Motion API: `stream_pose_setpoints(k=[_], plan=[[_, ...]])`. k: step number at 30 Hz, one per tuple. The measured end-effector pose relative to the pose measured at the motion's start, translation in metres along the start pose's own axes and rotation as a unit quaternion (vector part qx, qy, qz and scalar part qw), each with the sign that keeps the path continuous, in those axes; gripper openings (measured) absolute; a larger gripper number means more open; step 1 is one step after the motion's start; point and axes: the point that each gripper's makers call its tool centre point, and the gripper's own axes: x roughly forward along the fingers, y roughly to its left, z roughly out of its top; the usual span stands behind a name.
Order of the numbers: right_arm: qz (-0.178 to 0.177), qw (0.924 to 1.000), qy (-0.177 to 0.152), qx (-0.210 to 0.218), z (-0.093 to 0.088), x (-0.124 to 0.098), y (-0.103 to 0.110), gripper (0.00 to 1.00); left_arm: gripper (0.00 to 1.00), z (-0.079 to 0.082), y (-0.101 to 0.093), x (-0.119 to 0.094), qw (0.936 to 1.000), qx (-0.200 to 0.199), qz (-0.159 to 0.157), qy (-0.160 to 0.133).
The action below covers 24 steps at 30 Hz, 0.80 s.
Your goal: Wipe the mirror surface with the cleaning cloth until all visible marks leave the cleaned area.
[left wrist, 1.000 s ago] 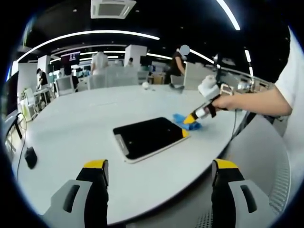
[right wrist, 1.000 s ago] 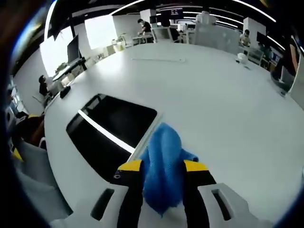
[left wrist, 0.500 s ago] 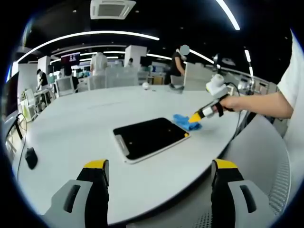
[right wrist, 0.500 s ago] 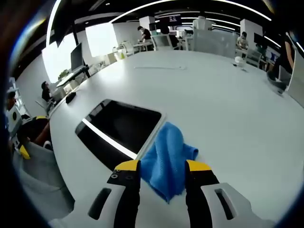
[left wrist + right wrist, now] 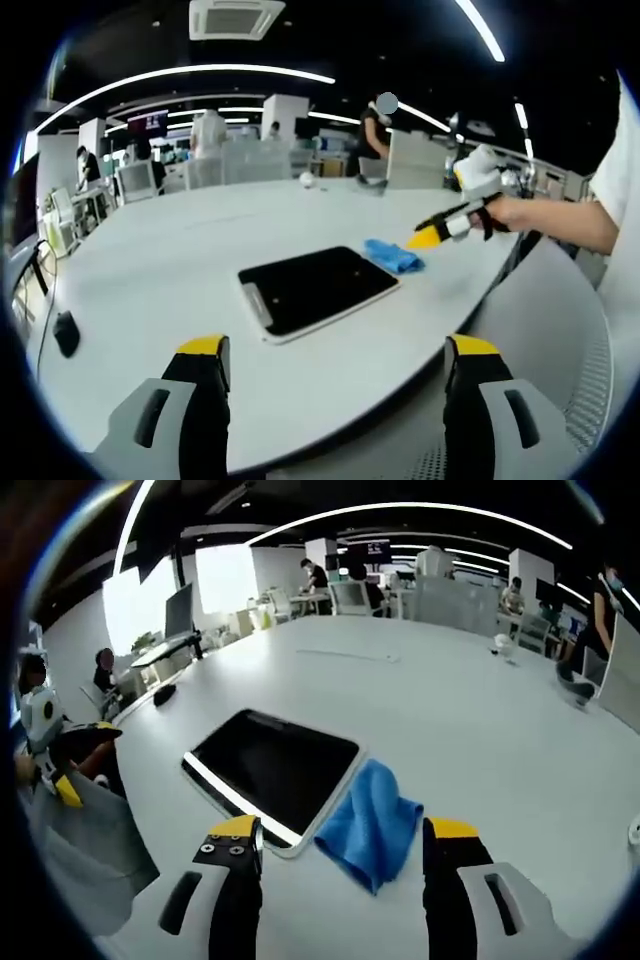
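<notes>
**Cloth lies loose beside mirror**

Left gripper view: the left tool (image 5: 335, 365), wide open and empty, frames the mirror (image 5: 316, 289) at centre, long axis running lower left to upper right. The cloth (image 5: 392, 255) touches its upper-right end; the right tool (image 5: 432, 236) hovers just beyond.

Right gripper view: the right tool (image 5: 342, 842) gapes empty above the desk (image 5: 480, 720). The cloth (image 5: 374, 823) lies between its jaws, mirror (image 5: 272, 774) upper left.

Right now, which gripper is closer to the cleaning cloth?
The right gripper: it hovers open just beyond the blue cloth, while the left gripper sits back at the table edge.

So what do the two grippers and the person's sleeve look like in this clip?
Both tools match: grey moulded jaws tipped with yellow pads over black inner faces, each with a dark oval slot. That holds for the left gripper and the right gripper. In the left gripper view the right gripper carries a white housing, and the person's sleeve is short and white.
</notes>
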Motion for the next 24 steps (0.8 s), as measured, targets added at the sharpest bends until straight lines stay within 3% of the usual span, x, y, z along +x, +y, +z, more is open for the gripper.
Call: stream_pose_setpoints(k=[10, 14, 20, 24], plan=[[0.005, 1.0000, 0.003, -0.006, -0.011, -0.018, 0.014, 0.71, 0.91, -0.001, 0.001, 0.000, 1.0000, 0.000, 0.002, 0.001], [-0.006, 0.9979, 0.023, -0.061, -0.020, -0.027, 0.019, 0.74, 0.91, -0.001, 0.001, 0.000, 1.0000, 0.000, 0.001, 0.000], [0.009, 0.9966, 0.034, -0.075, -0.034, -0.036, 0.037, 0.86, 0.93, 0.001, 0.002, -0.001, 0.9999, -0.001, 0.007, -0.009], [-0.001, 0.9955, 0.027, -0.091, -0.027, -0.043, 0.035, 0.88, 0.93, 0.002, 0.002, -0.001, 0.9999, 0.000, 0.008, -0.011]])
